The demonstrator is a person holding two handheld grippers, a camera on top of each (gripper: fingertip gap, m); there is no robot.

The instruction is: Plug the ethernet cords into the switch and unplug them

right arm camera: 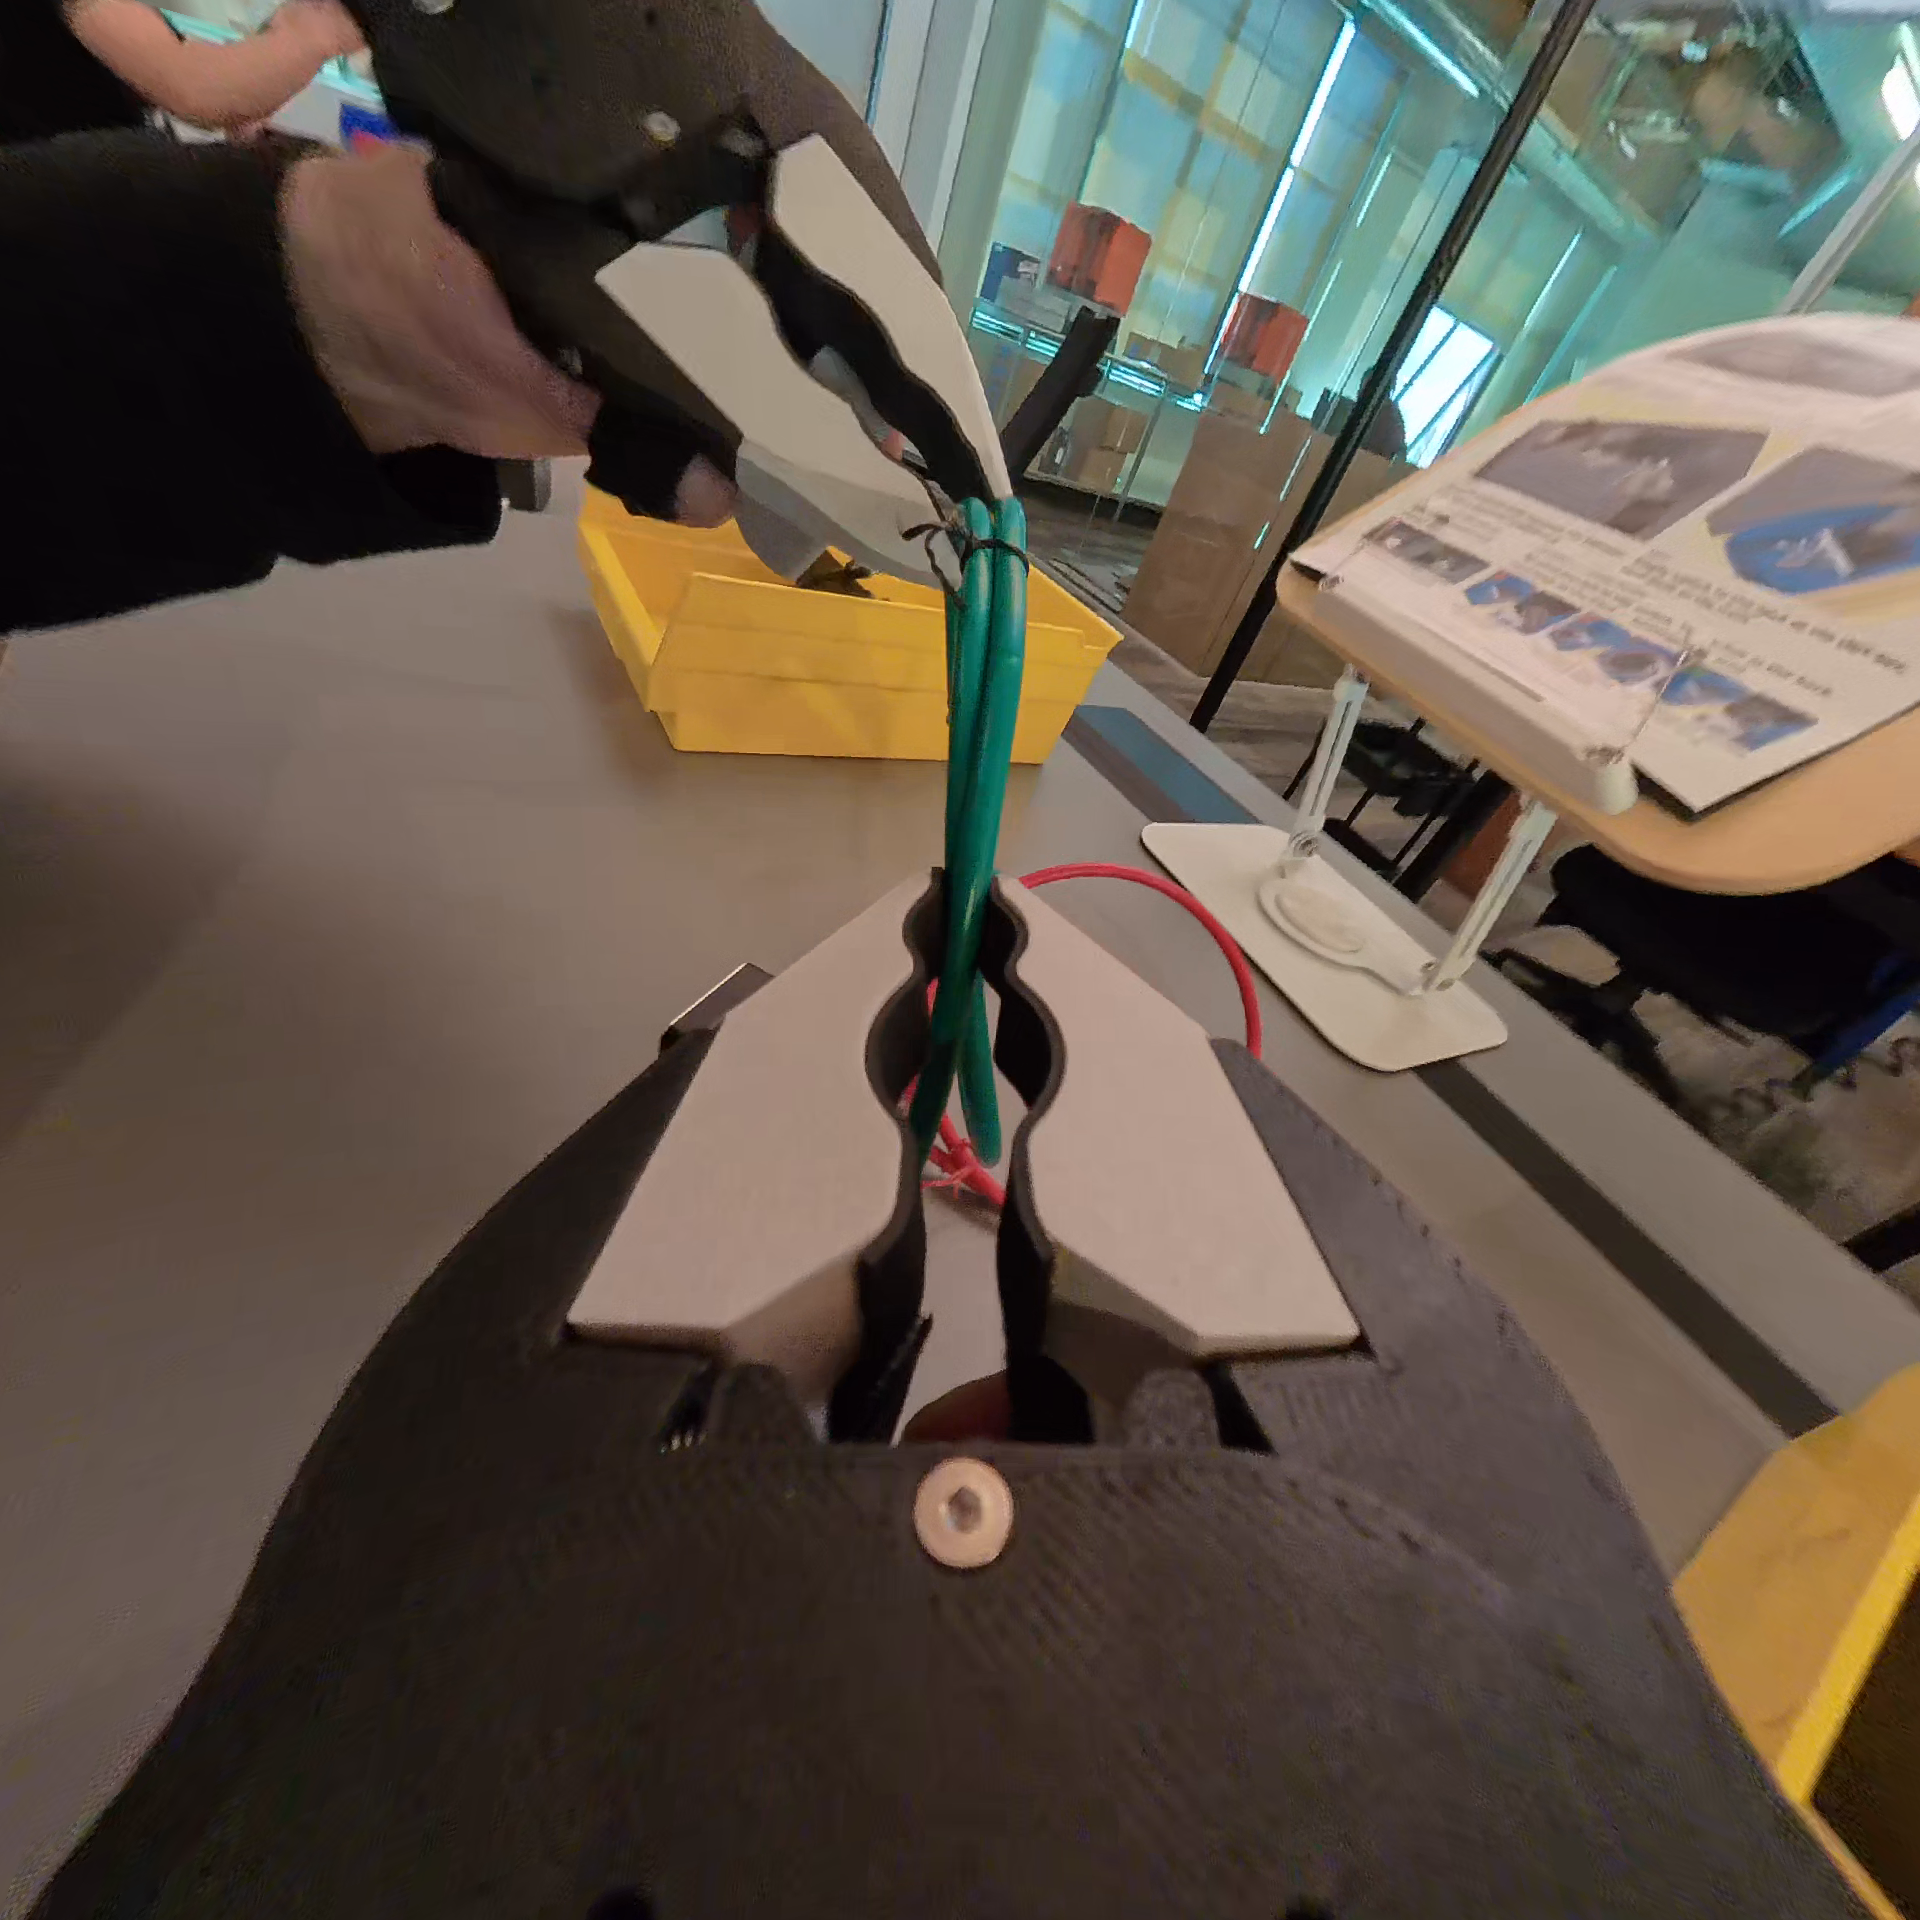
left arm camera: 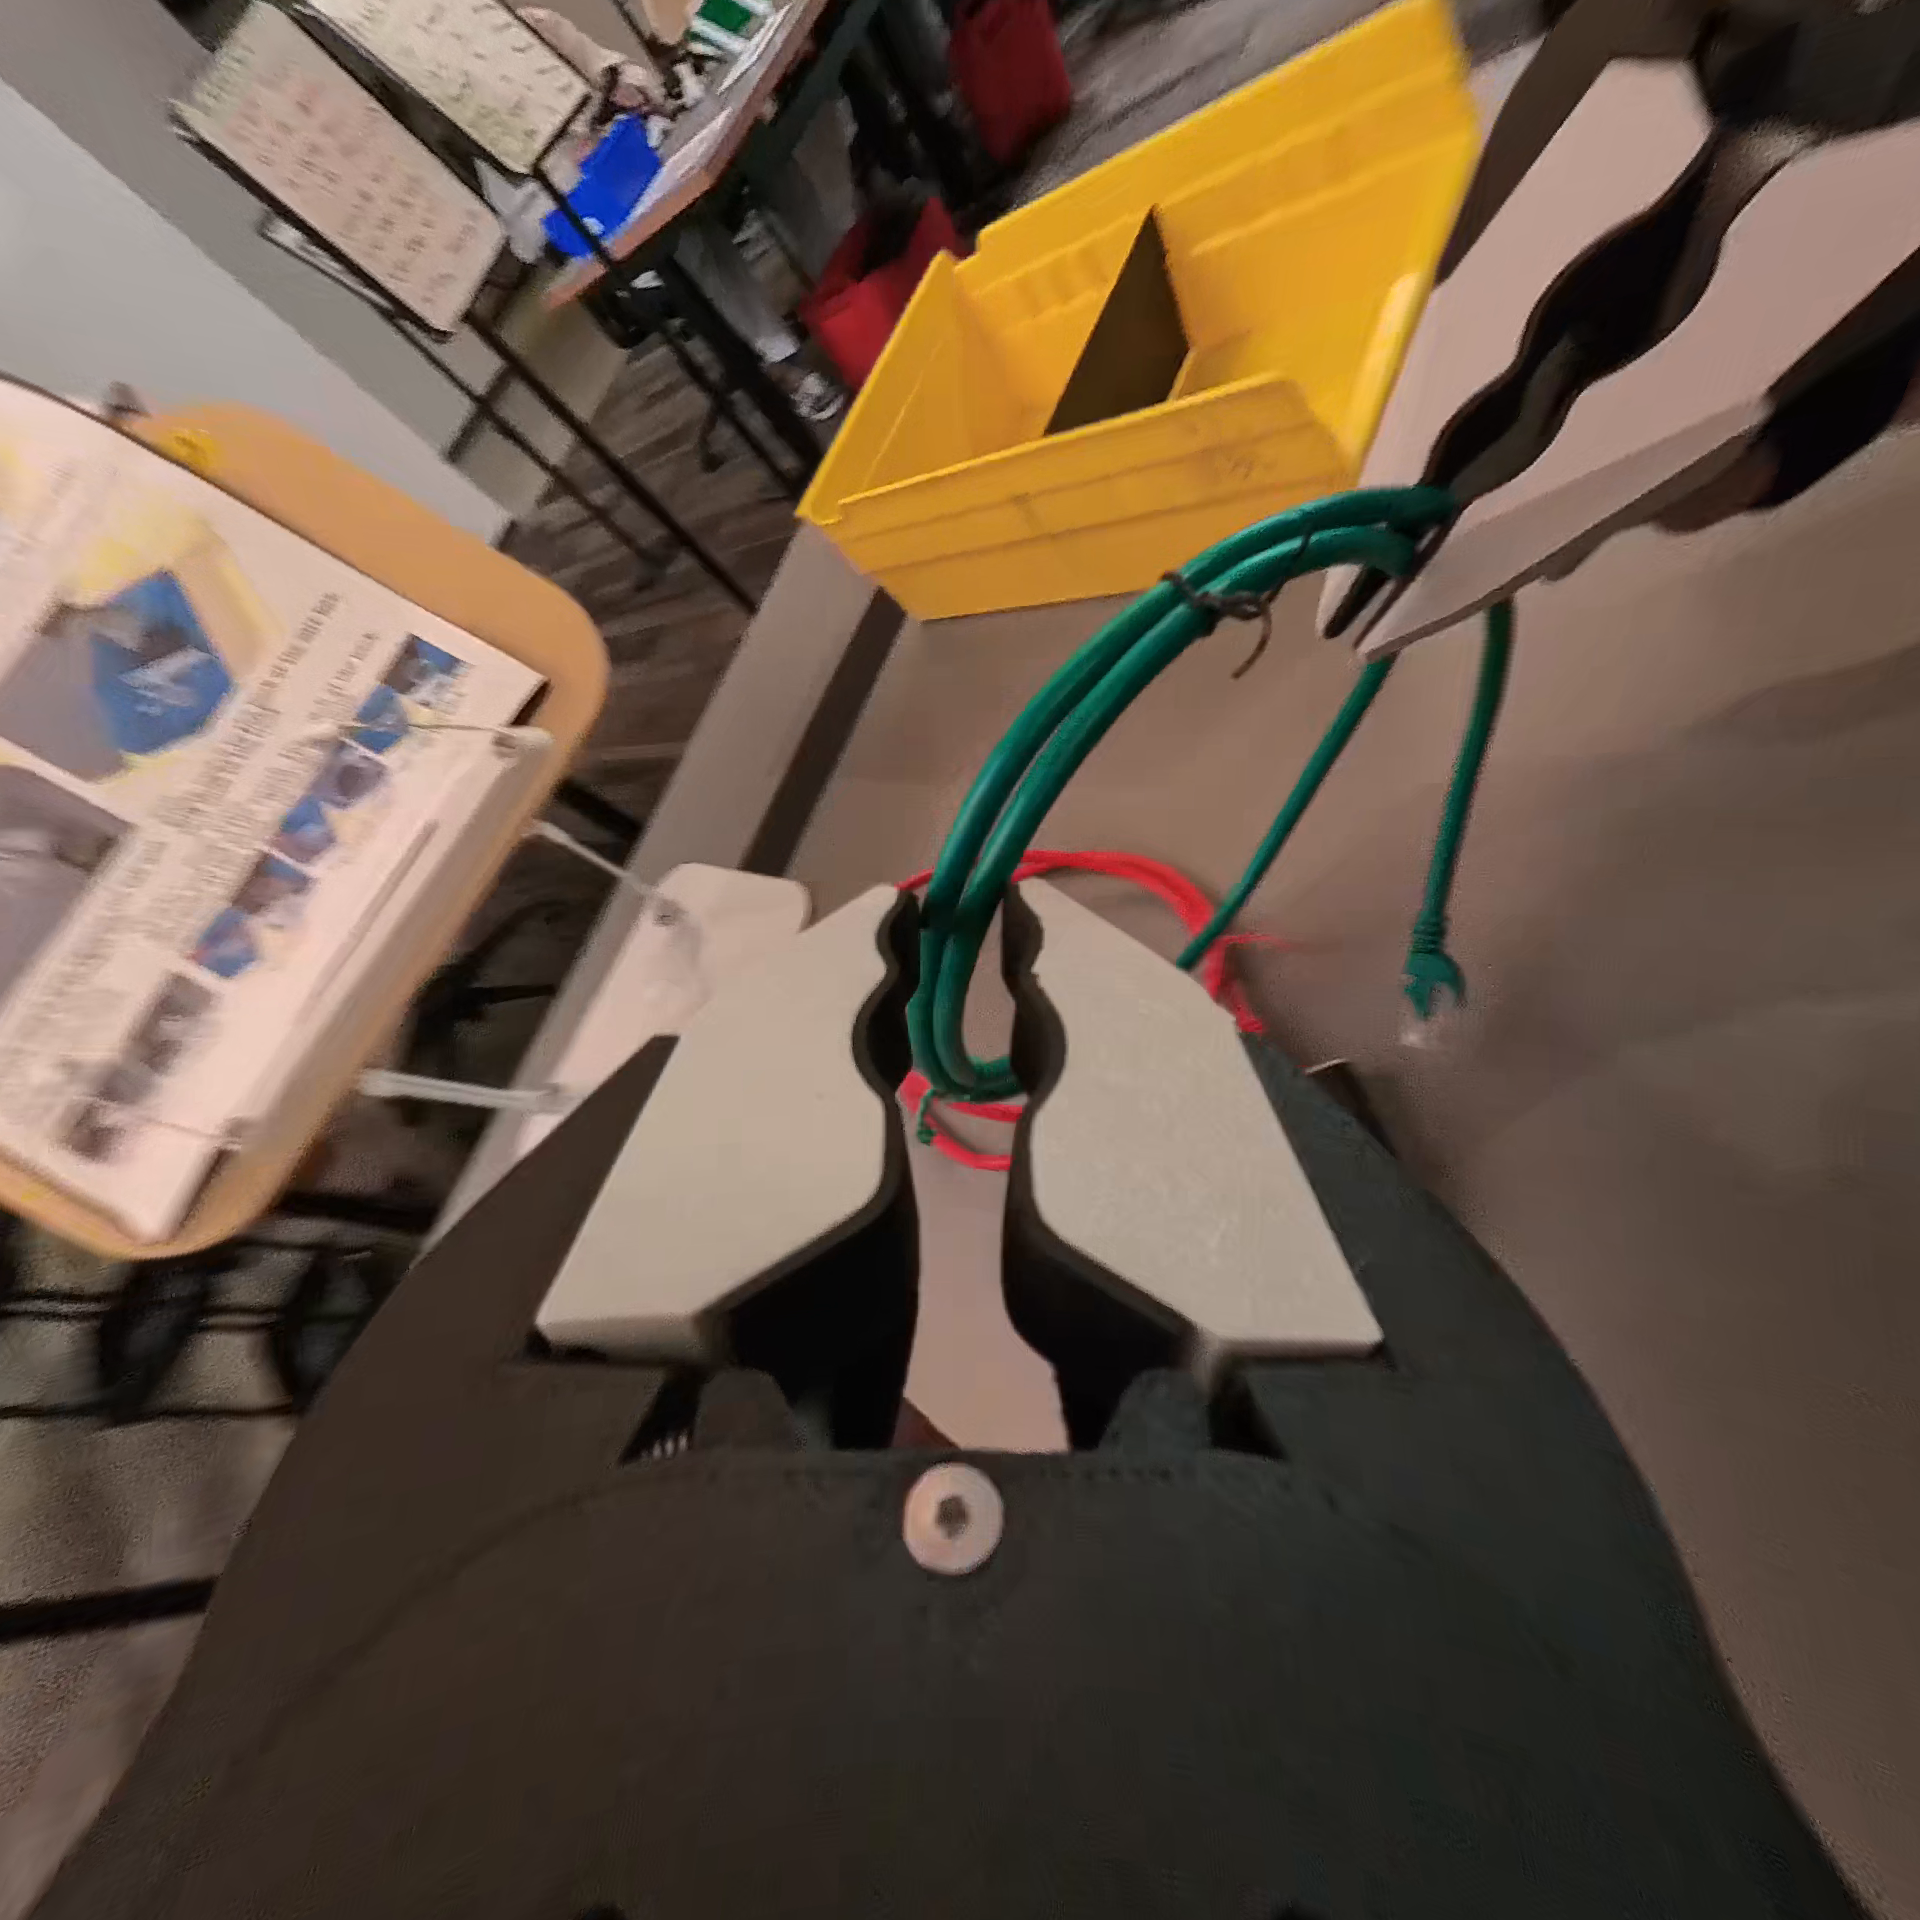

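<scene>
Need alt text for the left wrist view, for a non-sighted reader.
Both grippers hold a bundled green ethernet cord above a grey table: the left gripper near, the right gripper at upper right. One connector dangles; a red cord lies below, a yellow bin behind.

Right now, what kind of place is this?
Probably a workshop or lab: a grey worktable with a yellow parts bin, an instruction sheet on a stand, and shelving behind glass.

Grey worktop (right arm camera: pixel 312 831) carrying a yellow bin (right arm camera: pixel 862 675) and a white document stand (right arm camera: pixel 1340 935). Beside it, a tan rounded table (left arm camera: pixel 540 665) holding printed sheets. Glass partition wall (right arm camera: pixel 1247 260). Dark wood-look floor (left arm camera: pixel 644 436). Black-framed benches (left arm camera: pixel 623 260) behind.
</scene>
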